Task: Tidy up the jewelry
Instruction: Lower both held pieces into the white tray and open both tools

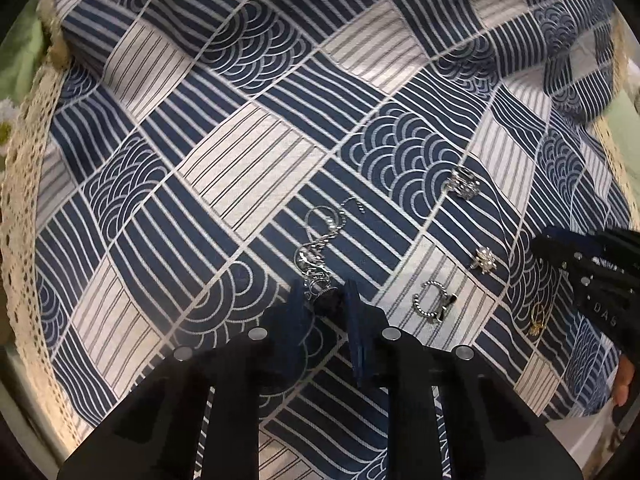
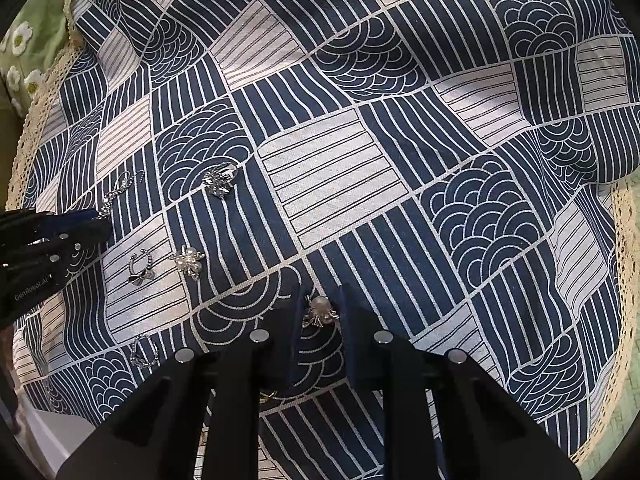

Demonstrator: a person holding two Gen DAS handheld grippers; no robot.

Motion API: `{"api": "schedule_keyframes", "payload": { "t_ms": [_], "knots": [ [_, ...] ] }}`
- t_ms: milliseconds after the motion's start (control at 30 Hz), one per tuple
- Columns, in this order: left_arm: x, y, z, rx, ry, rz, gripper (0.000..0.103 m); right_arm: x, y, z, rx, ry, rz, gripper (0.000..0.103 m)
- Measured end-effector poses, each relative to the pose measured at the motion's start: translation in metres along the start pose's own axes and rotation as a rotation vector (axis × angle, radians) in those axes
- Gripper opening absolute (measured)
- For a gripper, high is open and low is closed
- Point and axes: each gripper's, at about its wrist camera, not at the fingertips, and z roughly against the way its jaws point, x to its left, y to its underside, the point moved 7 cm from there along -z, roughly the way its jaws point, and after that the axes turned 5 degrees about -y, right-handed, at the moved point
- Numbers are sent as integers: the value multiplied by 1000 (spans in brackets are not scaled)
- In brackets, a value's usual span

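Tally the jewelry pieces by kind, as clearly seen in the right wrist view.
Silver chain: 1
Silver leaf-cluster ring: 1
Silver twisted open rings: 2
Pearl-bodied silver creature charms: 2
Total: 6

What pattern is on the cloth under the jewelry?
The cloth is navy and off-white patchwork of stripes and scalloped wave arcs, with cream lace edging; clearest in the right wrist view.
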Motion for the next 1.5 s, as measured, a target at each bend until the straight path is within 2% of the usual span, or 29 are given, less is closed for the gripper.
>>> {"api": "schedule_keyframes", "payload": {
  "t_ms": [100,200,333,500,733,833,967,1067,1133,1300,1400,1500],
  "knots": [
    [-4,0,8,-7,23,-10,19,2,1,7,-9,-31,-9,18],
    [-8,-3,30,-53,41,-18,19,5,0,23,-37,-46,-2,16],
    [-13,-7,80,-141,149,22,19,8,-4,56,-98,-87,1,16],
    [-25,1,136,-240,193,-15,19,17,-7,98,-171,-131,21,16],
    [-41,54,197,-316,233,-150,19,50,38,174,-280,-134,178,16],
    [-47,78,218,-349,219,-209,19,63,63,196,-312,-154,221,16],
    [-59,109,234,-383,204,-286,19,79,100,201,-315,-198,257,16],
    [-71,135,241,-389,206,-352,19,89,131,192,-278,-240,280,16],
    [-77,153,237,-366,230,-379,19,91,148,180,-240,-264,279,16],
    [-73,195,197,-277,253,-350,19,88,187,135,-116,-271,261,16],
    [-67,218,163,-189,280,-313,19,87,203,117,-66,-267,254,16],
    [-63,231,142,-134,268,-295,19,88,217,100,-14,-263,258,16]
  ]
}}
